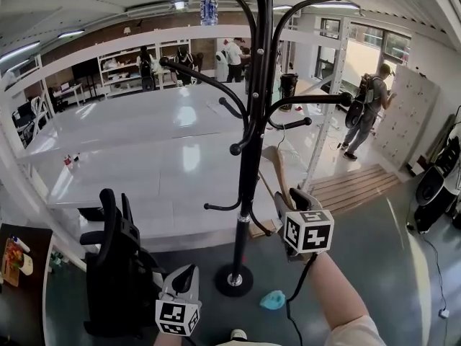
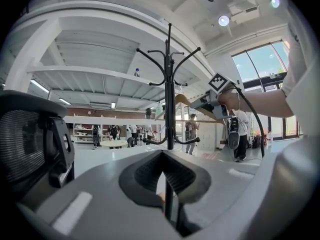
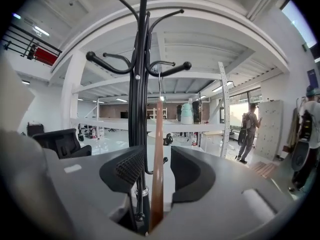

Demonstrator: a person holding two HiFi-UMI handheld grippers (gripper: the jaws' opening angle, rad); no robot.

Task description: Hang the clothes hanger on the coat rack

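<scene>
The wooden clothes hanger (image 3: 157, 154) hangs edge-on just beside the coat rack (image 1: 251, 164) pole, its wire hook reaching up to a knobbed arm (whether it rests on it is hard to tell). The right gripper (image 1: 289, 200) has its fingers apart on either side of the hanger. The left gripper (image 1: 184, 276) is low by a black chair (image 1: 115, 280), fingers together and empty.
</scene>
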